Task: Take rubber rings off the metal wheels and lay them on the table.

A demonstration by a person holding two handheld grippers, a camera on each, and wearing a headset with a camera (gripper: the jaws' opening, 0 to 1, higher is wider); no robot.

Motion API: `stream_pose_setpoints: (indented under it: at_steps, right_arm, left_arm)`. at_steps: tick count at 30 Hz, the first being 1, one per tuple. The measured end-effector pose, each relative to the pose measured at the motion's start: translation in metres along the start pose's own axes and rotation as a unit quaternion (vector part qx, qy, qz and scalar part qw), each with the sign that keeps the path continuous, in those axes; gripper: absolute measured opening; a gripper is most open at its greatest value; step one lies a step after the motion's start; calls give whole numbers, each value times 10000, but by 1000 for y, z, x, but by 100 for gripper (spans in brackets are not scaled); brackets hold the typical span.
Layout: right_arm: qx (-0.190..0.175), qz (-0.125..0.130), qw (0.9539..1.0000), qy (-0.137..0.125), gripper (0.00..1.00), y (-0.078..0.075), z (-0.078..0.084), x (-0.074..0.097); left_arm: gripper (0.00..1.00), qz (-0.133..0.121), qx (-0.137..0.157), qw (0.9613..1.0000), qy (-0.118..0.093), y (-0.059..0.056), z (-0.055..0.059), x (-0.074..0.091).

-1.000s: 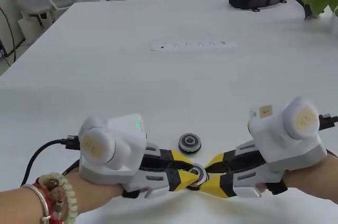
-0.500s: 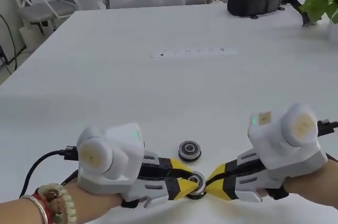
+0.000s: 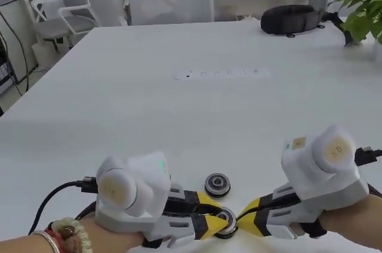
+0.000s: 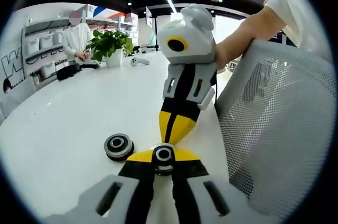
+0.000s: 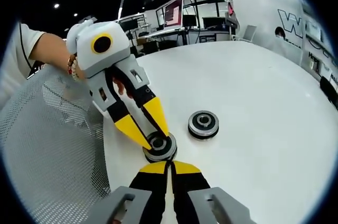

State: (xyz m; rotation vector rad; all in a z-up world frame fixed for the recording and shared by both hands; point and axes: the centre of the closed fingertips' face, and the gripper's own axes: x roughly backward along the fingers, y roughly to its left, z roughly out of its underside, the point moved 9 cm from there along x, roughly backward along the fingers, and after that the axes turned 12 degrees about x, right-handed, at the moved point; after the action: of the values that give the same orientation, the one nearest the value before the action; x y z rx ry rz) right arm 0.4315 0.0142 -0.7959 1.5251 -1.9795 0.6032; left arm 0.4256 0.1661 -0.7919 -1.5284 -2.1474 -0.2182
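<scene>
The white table (image 3: pixel 179 116) runs out ahead of both grippers, which work at its near edge. A grey mesh chair back (image 4: pixel 274 118) stands close beside the left gripper, on the side away from the table's middle.

The left gripper (image 3: pixel 216 224) lies low over the tabletop and points inward toward the right gripper (image 5: pixel 170 168); their yellow tips meet nose to nose. The left gripper's jaws stand a little apart, one on each side of a metal wheel (image 5: pixel 160 147), and clamp it between them. The wheel lies flat on the table, right at those tips.

In the right gripper view, the right gripper's jaws are pressed together with only a thin line between them. Their tips touch the near rim of the clamped wheel, at its dark rubber ring (image 5: pixel 152 155). The ring sits around the wheel. Whether a bit of rubber is nipped between the tips I cannot tell.

A second wheel (image 3: pixel 217 184) lies flat and alone on the table, just beyond the meeting tips and apart from both grippers. It also wears a dark ring.
</scene>
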Motion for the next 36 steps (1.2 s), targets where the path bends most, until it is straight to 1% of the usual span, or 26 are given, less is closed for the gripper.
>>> stream_pose_setpoints:
  at_steps: [1,3,6,8,9,12,15,17,18,19,21,22,24,27,30,34,36]
  right_arm:
    - [39,48,10000,-43,0,-1,-2,1]
    - [-26,91,9999,-33,0,-3,-3,3]
    - [-147,70,9999,-35,0,-4,-1,2]
    - [-558,17,9984,-111,0,-4,0,2]
    - [-824,-17,9964,-201,0,-6,1,2]
    - [-1412,-128,9891,-399,0,-7,3,4]
    - [-2114,-252,9750,-638,0,-10,5,7]
    - [-2374,-341,9678,-758,0,-10,5,7]
    - [-2358,-312,9688,-695,0,-11,6,7]
    - [-2360,-329,9685,-725,0,-10,6,7]
    - [-2448,-350,9661,-744,0,-8,5,7]
    - [-2456,-345,9659,-748,0,-9,5,7]
    - [-2414,-320,9670,-749,0,-9,4,7]
    - [-2403,-291,9674,-743,0,-10,4,7]
    - [-2394,-277,9678,-725,0,-10,4,7]
    - [-2529,-284,9641,-762,0,-10,3,7]
    - [-2765,-290,9572,-805,0,-10,3,7]
  left_arm:
    - [6,0,3,10000,-1,0,0,0]
    - [6,-16,-2,10000,-7,1,0,0]
    - [6,-17,-1,10000,-12,1,0,0]
    - [6,-18,-17,10000,-7,1,0,0]
    - [6,-19,-17,10000,-4,1,0,0]
    - [6,-14,-23,10000,-7,2,-1,-1]
    - [6,-6,-32,10000,-17,2,-1,-1]
    - [6,0,-33,10000,-25,2,0,-1]
    - [6,3,-36,10000,-28,2,-1,-1]
    - [6,9,-39,10000,-29,2,0,-1]
    - [6,14,-42,10000,-28,2,0,-1]
    - [6,16,-39,10000,-28,2,-1,-2]
    - [6,22,23,10000,-37,3,-1,-2]
    - [6,32,89,9999,-54,4,0,-3]
    - [6,28,55,10000,-43,5,-1,-3]
    - [6,32,-22,10000,-8,5,-2,-3]
    - [6,29,-23,10000,-8,5,-2,-3]
